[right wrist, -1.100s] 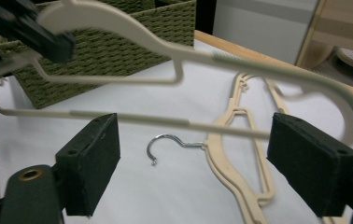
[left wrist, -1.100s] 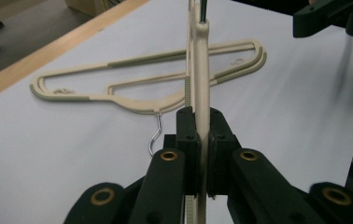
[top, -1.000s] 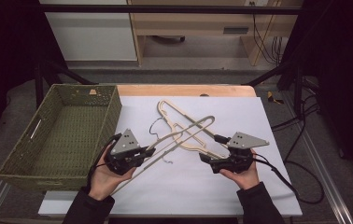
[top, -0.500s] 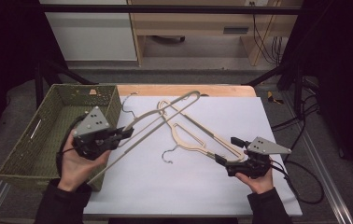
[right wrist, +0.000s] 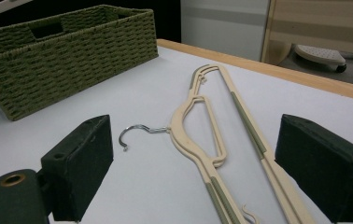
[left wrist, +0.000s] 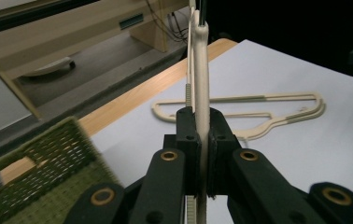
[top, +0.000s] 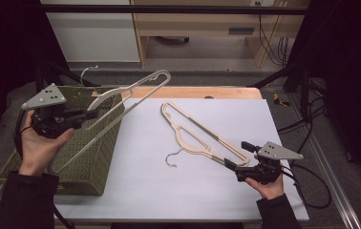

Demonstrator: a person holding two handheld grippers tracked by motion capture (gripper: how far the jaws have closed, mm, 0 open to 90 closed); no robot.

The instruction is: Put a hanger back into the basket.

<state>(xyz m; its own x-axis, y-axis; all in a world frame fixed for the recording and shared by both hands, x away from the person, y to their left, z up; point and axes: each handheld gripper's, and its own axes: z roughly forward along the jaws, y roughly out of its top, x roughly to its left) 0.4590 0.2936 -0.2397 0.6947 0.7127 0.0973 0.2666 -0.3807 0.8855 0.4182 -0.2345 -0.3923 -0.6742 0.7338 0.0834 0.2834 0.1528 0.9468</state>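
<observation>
Two cream hangers with metal hooks are in play. My left gripper (top: 89, 115) is shut on one hanger (top: 135, 90) and holds it in the air, slanting over the green woven basket (top: 92, 157). In the left gripper view the jaws (left wrist: 201, 119) pinch that hanger's bar (left wrist: 200, 60) edge-on. The second hanger (top: 202, 138) lies flat on the white table cover, its hook (top: 171, 160) pointing toward me. My right gripper (top: 238, 155) stands open by that hanger's near right end. In the right gripper view the wide-apart jaws (right wrist: 202, 172) frame the lying hanger (right wrist: 212, 135) without touching it.
The basket (right wrist: 72, 51) sits at the table's left edge, partly off the white cover (top: 169, 191). A wooden strip (top: 202, 92) runs along the far edge. Cables (top: 307, 181) trail off to the right of the table. Dark stands and furniture stand beyond.
My left gripper has carried its hanger up and to the left, from the table's middle to above the basket. My right gripper drew back to the right and opened, then held still.
</observation>
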